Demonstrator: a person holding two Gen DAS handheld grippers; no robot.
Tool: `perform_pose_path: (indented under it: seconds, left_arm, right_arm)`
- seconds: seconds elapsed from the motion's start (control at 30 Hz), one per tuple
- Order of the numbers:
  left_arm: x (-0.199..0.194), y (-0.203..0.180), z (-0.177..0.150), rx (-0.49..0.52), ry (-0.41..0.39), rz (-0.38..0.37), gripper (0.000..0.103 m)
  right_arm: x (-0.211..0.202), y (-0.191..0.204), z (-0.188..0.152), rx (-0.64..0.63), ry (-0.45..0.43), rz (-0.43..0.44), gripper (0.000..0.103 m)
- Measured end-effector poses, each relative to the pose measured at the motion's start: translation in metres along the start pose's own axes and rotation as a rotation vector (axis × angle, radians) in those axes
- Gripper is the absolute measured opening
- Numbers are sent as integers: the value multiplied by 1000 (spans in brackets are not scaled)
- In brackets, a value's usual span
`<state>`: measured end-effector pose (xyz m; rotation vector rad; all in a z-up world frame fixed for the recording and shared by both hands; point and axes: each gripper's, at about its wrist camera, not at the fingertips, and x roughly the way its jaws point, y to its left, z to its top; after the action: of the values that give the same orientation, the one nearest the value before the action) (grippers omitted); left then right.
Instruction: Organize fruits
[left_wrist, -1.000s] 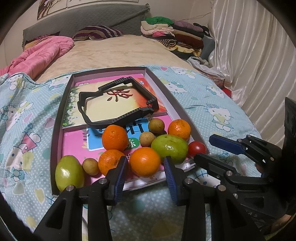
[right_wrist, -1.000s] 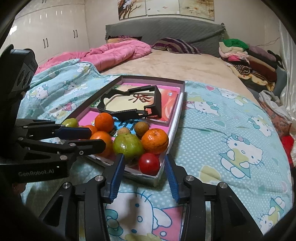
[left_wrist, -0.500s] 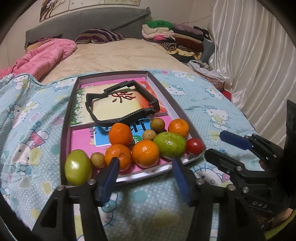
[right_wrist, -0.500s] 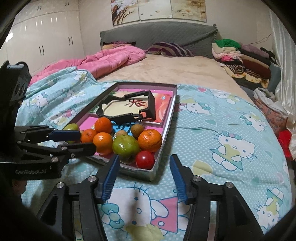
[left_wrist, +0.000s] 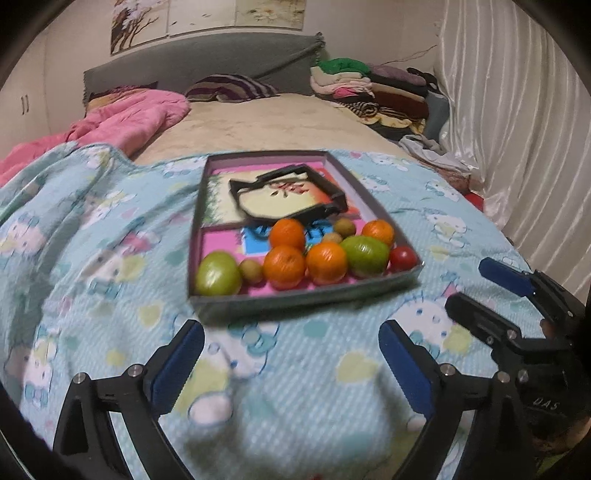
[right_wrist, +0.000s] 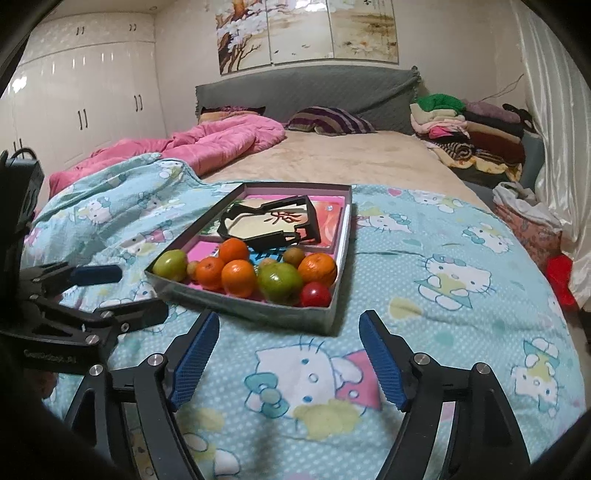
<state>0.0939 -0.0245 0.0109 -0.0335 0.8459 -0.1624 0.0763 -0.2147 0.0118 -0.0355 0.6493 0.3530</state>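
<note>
A shallow grey tray (left_wrist: 295, 297) (right_wrist: 255, 308) lies on the bed. At its near end sit several oranges (left_wrist: 284, 266) (right_wrist: 239, 278), two green fruits (left_wrist: 218, 274) (right_wrist: 279, 283), small brown fruits (left_wrist: 251, 270) and a red tomato (left_wrist: 403, 258) (right_wrist: 315, 295). A black frame (left_wrist: 288, 201) (right_wrist: 269, 225) lies on books at its far end. My left gripper (left_wrist: 291, 362) is open and empty, well short of the tray. My right gripper (right_wrist: 288, 360) is open and empty, also short of it.
The tray rests on a light blue cartoon-cat blanket (right_wrist: 424, 280). A pink quilt (right_wrist: 207, 142) lies far left, folded clothes (right_wrist: 461, 122) far right, a white curtain (left_wrist: 517, 129) along the right side. White wardrobes (right_wrist: 81, 103) stand at left.
Both grippers have pulled back and up from the tray's near edge and their jaws have spread wider. The fruits have not moved.
</note>
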Motion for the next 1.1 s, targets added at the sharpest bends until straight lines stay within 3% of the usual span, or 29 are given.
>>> perform_pose_path:
  seconds: [0.57, 1.1]
  left_arm:
    - [-26, 19, -42, -38, 1, 39, 97]
    - [-31, 18, -50, -56, 12, 50, 97]
  right_arm:
    - [-20, 27, -29, 19, 7, -28, 82]
    - [-19, 39, -37, 13, 15, -21, 82]
